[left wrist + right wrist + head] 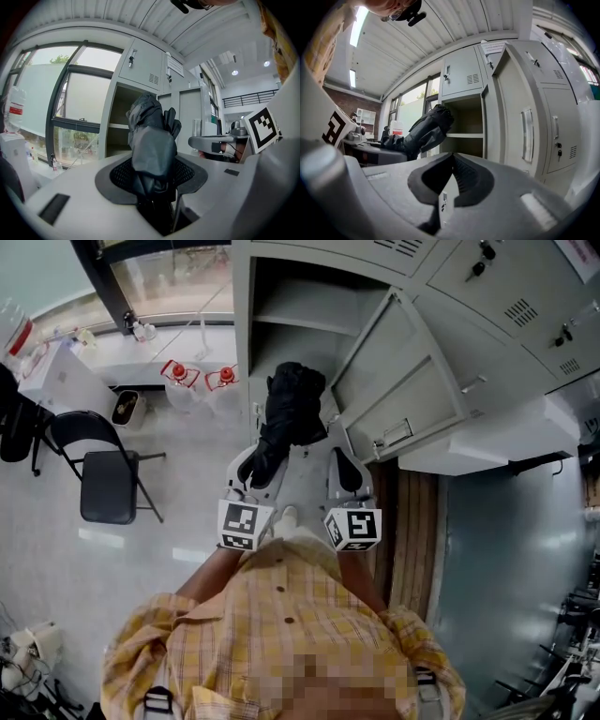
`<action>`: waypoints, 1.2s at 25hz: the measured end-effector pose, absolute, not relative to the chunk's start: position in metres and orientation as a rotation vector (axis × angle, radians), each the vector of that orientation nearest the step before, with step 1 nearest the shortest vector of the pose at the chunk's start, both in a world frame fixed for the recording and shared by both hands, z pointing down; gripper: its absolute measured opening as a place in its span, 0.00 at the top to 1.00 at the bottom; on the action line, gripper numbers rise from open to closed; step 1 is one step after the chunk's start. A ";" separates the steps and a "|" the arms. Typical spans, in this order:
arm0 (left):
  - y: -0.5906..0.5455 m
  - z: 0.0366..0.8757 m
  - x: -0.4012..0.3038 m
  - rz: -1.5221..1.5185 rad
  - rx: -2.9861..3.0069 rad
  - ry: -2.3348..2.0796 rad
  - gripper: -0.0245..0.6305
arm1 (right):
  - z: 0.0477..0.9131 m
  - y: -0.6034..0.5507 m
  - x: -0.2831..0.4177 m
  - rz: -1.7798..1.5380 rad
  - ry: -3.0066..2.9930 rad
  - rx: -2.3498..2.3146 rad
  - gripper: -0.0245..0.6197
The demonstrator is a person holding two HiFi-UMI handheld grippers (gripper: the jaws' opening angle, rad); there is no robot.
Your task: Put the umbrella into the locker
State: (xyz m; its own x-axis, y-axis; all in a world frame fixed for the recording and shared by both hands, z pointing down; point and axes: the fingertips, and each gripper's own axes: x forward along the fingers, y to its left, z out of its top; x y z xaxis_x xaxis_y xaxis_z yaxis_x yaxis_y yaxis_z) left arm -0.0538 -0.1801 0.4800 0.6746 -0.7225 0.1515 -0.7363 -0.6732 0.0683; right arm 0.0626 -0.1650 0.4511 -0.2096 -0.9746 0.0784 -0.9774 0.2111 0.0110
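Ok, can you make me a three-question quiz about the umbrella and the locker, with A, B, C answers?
1. Where is the umbrella? A) on the chair B) in the left gripper C) on the floor
2. What colour is the umbrella? A) red B) yellow C) black
3. How is the locker door? A) open B) shut C) missing
Answers: 1 B, the jaws clamp one end of it; 2 C, its folded cloth is all black; 3 A, it swings out, showing the shelf.
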 end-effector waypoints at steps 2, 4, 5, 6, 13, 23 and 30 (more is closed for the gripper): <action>-0.185 0.484 -0.049 0.184 2.753 -1.218 0.66 | 0.457 -0.171 0.065 0.090 -2.409 1.920 0.97; -0.191 0.487 -0.045 0.195 2.738 -1.227 0.66 | 0.457 -0.176 0.066 0.094 -2.445 1.912 0.97; -0.193 0.489 -0.044 0.200 2.730 -1.234 0.66 | 0.456 -0.179 0.066 0.087 -2.464 1.904 0.97; -0.195 0.490 -0.043 0.204 2.723 -1.243 0.66 | 0.454 -0.181 0.066 0.079 -2.483 1.893 0.97; -0.218 0.505 -0.038 0.251 2.671 -1.309 0.66 | 0.457 -0.198 0.070 0.064 -2.561 1.843 0.97; -0.247 0.541 -0.020 0.323 2.561 -1.299 0.66 | 0.475 -0.221 0.079 0.091 -2.585 1.769 0.97; -0.271 0.554 -0.009 0.363 2.501 -1.275 0.66 | 0.481 -0.228 0.084 0.116 -2.594 1.758 0.97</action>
State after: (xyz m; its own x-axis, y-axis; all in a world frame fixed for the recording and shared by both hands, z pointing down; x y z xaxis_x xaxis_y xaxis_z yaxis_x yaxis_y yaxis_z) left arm -0.0092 -0.2708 0.5537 0.5719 -0.7377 0.3588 -0.8160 -0.5561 0.1575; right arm 0.0837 -0.2280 0.4807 -0.3713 -0.9273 0.0467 -0.9278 0.3686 -0.0580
